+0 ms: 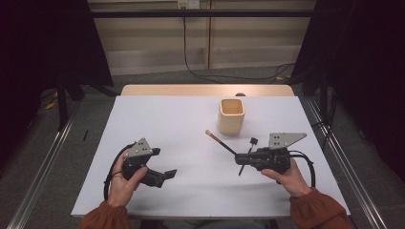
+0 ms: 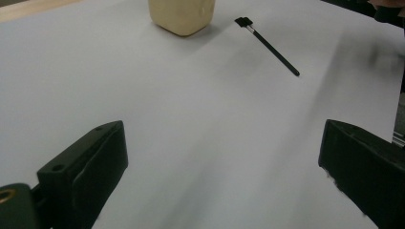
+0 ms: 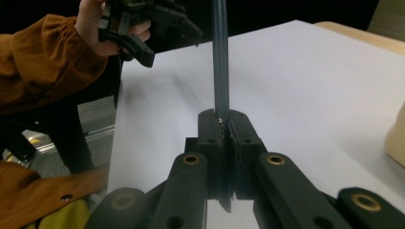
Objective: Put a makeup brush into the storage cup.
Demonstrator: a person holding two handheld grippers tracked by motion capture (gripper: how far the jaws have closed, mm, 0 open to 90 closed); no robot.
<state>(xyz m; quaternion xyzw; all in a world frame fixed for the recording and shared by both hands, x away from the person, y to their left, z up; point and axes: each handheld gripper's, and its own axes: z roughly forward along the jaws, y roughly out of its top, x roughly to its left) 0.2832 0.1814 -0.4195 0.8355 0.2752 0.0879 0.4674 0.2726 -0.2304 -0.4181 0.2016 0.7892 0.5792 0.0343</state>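
Right hand-held gripper (image 1: 240, 160): jaws pressed together, pinching a brush (image 1: 220, 141) by the dark end of its handle. In the high view this brush's long axis runs diagonally, from the jaws up and to the left, with its tan tip toward the far left and raised clear of the surface (image 1: 157, 119). In the right gripper view the dark handle (image 3: 220, 57) rises straight up out of the closed jaws, and its lower end pokes out below them.

Second brush (image 1: 247, 153): black, lying flat on the surface just beside the right hand-held gripper's jaws, on their far side. Its long axis runs from the square head (image 1: 253, 140), which points away from the person toward the cup (image 1: 231, 116), down to the thin tail near the jaws. Whether it touches the hand-held gripper cannot be told. In the left gripper view it lies well ahead, beside the cup, head farthest away (image 2: 267, 43).

Left hand-held gripper (image 1: 167, 174): jaws spread wide, nothing between them, held low over the near left part of the surface, well apart from both brushes.

Cup: tan, upright, open at the top, standing on the far middle of the surface, near the held brush's tip but apart from it.

Count: two brushes, one cup, two hand-held grippers.
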